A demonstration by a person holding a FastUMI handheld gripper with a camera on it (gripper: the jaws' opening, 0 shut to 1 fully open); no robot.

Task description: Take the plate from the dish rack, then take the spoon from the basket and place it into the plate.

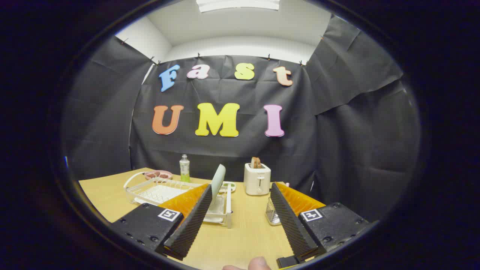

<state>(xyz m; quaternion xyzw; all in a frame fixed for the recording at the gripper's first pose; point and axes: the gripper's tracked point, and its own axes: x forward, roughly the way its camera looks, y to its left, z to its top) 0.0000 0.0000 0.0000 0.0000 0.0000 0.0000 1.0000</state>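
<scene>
Gripper [240, 191] spread, empty | plate [218, 180] upright in dish rack [157, 191] | labels unreadable

fingers [195, 213] spread wide, bare table [243, 225] between them | dish rack [165, 191] with upright plate [218, 180] blocks left-ahead | wire basket [272, 213] by right finger | toaster [257, 178] near far edge

The tool [240, 191] points forward, fingers [191, 221] spread wide and holding nothing; a fingertip [258, 263] shows below.
</scene>
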